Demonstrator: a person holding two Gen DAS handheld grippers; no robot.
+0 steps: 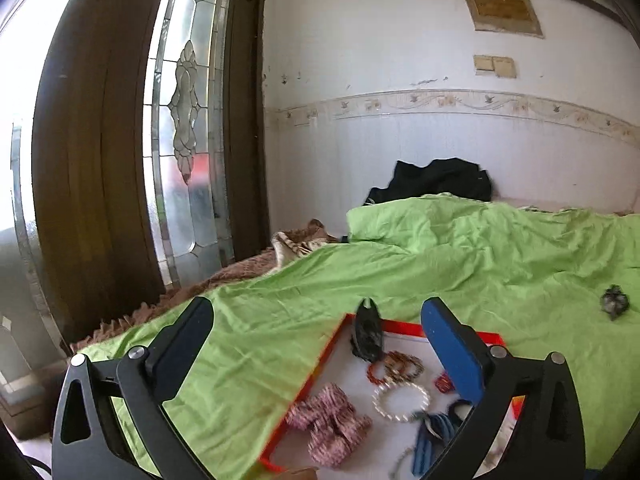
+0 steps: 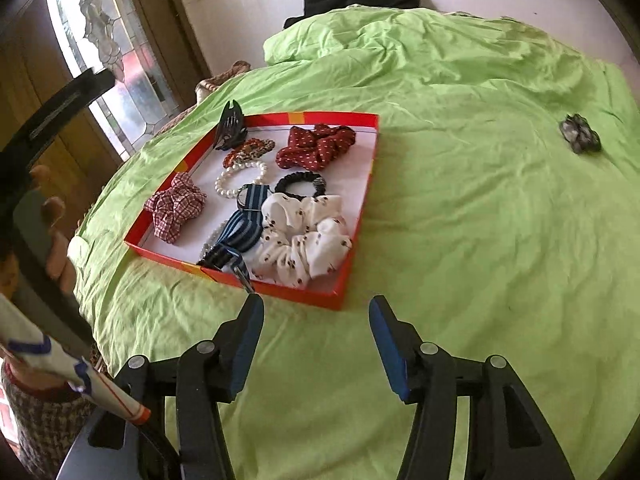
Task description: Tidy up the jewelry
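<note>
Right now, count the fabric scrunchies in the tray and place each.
3. Red dotted scrunchie at the tray's far right, white printed scrunchie at the near right, pink checked scrunchie at the near left. Others may hide under the pile.

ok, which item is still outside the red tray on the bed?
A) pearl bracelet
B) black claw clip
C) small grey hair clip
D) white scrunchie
C: the small grey hair clip lies alone on the green bedsheet, well to the right of the red tray; the pearl bracelet, white scrunchie and black claw clip are all in or on the tray.
</note>
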